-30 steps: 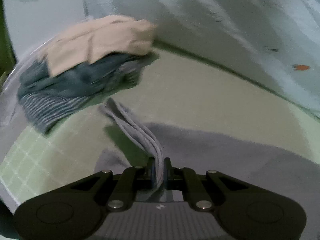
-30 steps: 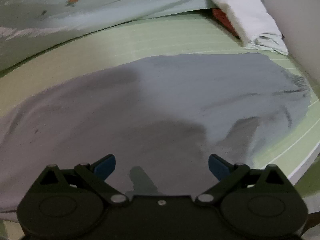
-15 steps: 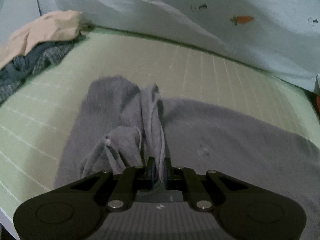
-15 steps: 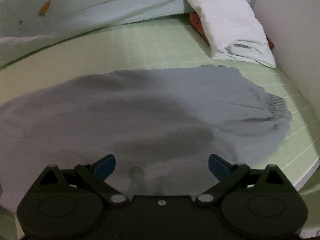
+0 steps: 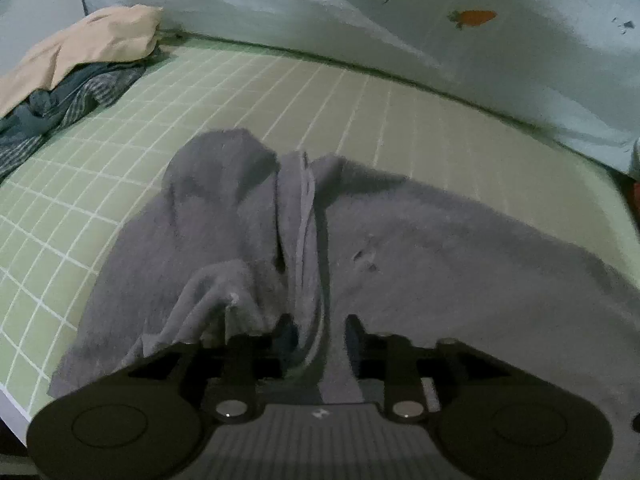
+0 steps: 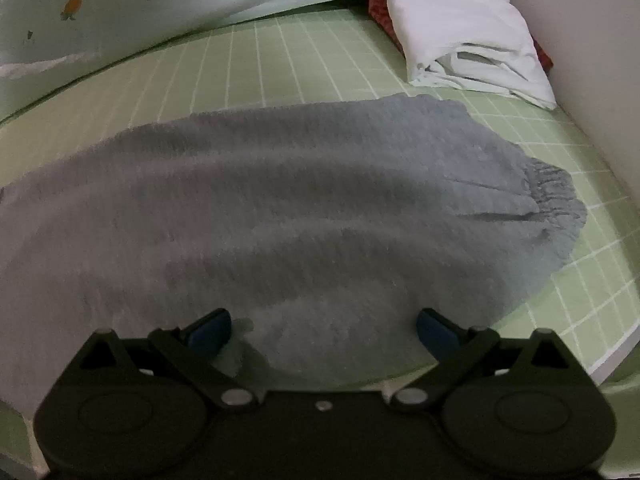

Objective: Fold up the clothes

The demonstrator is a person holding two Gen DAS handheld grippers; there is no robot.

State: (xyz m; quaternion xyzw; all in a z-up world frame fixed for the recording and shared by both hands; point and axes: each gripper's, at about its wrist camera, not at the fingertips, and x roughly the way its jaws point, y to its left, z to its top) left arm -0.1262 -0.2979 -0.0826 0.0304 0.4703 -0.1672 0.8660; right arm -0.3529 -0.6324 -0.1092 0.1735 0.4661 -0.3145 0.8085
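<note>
A grey garment [image 5: 440, 248] lies spread on the green checked sheet [image 5: 120, 128], with one end bunched and folded back near my left gripper [image 5: 318, 332]. The left jaws stand a little apart, with a ridge of grey fabric [image 5: 304, 240] running loosely between them. In the right wrist view the garment [image 6: 280, 208] lies flat, its gathered waistband [image 6: 556, 196] at the right. My right gripper [image 6: 324, 326] is wide open and empty, low over the garment's near edge.
A pile of clothes, beige on top of blue striped ones [image 5: 72, 68], sits at the far left. A white pillow [image 6: 460, 24] lies at the back right by a wall. A pale blue quilt with a carrot print [image 5: 472, 18] runs along the back. The bed edge [image 6: 608, 360] is at the near right.
My left gripper carried the grey fabric over onto the garment, then its jaws parted and loosened their hold. My right gripper stayed open and the view shifted slightly over the garment.
</note>
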